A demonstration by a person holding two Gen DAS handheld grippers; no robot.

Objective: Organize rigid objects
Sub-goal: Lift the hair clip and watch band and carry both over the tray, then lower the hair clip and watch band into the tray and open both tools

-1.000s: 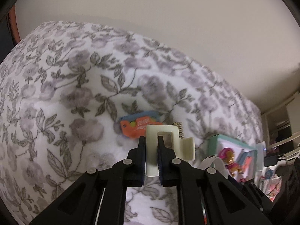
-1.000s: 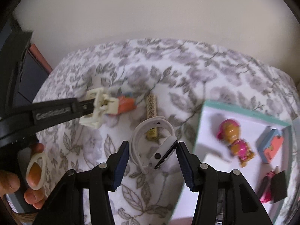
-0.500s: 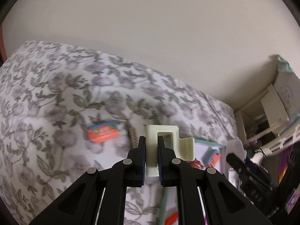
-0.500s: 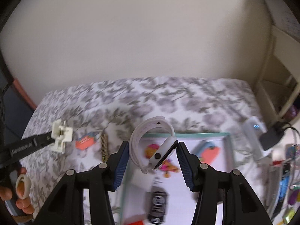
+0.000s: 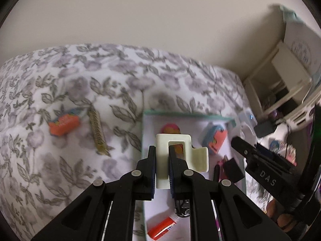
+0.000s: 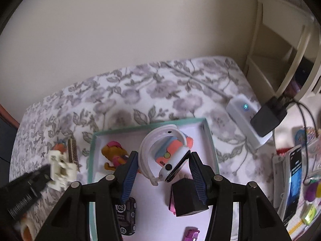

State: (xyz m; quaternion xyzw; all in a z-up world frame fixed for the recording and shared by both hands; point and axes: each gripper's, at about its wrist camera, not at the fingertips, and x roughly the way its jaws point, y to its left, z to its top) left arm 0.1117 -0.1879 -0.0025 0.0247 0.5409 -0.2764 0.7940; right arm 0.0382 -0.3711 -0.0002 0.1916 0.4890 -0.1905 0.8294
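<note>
A cream plastic hook (image 5: 181,156) is clamped tight between the jaws of the left gripper (image 5: 161,168), held up over the near left part of the tray (image 5: 188,116). A white smartwatch (image 6: 170,156) is pinched by its body and strap between the blue pads of the right gripper (image 6: 161,172), held above the middle of the same tray. Inside the tray a cartoon figure (image 6: 114,154), a heart-shaped toy (image 5: 215,138), a black toy car (image 6: 126,217) and a black block (image 6: 188,196) are seen. Left of the tray, on the flowered bedspread (image 5: 60,80), an orange packet (image 5: 64,124) and a gold chain strip (image 5: 97,132) are lying just beside each other. Right of the tray, a white box with a blue light (image 6: 244,118) is seen.
</note>
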